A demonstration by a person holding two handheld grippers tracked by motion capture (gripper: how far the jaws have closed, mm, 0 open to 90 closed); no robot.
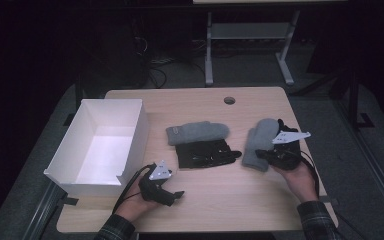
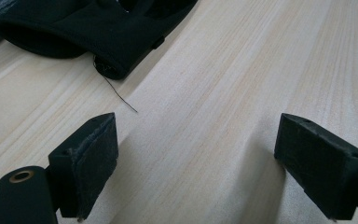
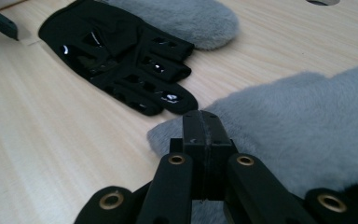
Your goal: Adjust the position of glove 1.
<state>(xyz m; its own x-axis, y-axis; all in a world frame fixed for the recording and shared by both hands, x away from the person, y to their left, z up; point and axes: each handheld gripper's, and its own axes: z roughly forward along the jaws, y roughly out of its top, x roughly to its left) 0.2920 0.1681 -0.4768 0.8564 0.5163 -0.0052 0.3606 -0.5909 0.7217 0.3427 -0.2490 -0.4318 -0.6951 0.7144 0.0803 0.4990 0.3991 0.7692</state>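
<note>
1. The right tongs (image 3: 200, 140) are pressed together at the edge of the grey mitten (image 3: 303, 130) on the right side of the table (image 1: 220, 200). The pads meet face to face and the fleece starts right at their tips, so I judge they have pinched only a thin bit of its edge, if any.
2. A hold that shallow could slide off the soft pile as the mitten is lifted, and it would flop back onto the table.
3. A cable and a dark thing lie against the far side of that mitten in the high view; it is too dim to tell what the dark thing is. A lift might drag it along.
4. The left tongs (image 2: 196, 158) stand wide apart over bare wood, holding nothing, just short of the cuff of the black glove (image 2: 98, 28).
5. A loose thread (image 2: 119, 95) trails from that cuff and could snag on a felt-faced pad.
6. The black glove is thin, smooth fabric with cut-outs and glossy patches, lying flat; it touches the second grey mitten (image 1: 197, 132), so pulling one may shift the other.
7. Both mittens are thick, fuzzy and rounded.
8. The white box (image 1: 102, 145) at the left is open, straight-walled and light-looking card; a careless drop against its rim could nudge it.
</note>
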